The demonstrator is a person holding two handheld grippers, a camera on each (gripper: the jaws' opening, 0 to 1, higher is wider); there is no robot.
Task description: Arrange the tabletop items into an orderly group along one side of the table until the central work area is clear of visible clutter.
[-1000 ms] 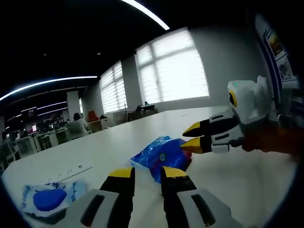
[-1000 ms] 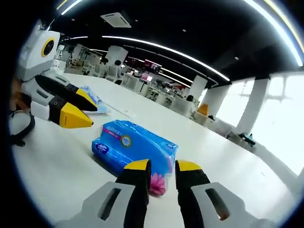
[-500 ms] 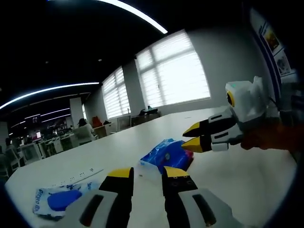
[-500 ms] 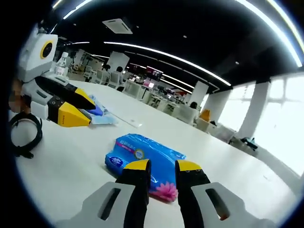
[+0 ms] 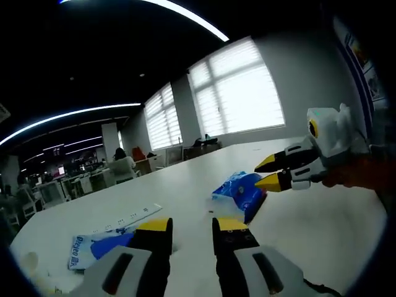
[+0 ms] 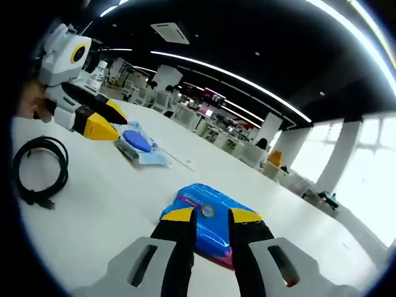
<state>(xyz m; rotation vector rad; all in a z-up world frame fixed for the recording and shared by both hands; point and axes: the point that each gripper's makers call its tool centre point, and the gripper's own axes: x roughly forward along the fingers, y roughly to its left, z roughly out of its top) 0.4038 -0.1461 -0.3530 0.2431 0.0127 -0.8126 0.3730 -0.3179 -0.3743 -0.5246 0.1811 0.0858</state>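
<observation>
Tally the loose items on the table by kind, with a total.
Blue tissue packs: 1
Wipes packs: 1
Black cables: 1
White power strips: 1
Water bottles: 1
Total: 5

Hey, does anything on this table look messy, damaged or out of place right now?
Nothing looks damaged or spilled. The items are just scattered: the blue tissue pack lies mid-table, the blue-and-white packet sits apart, and the black cable lies loosely coiled near the edge.
</observation>
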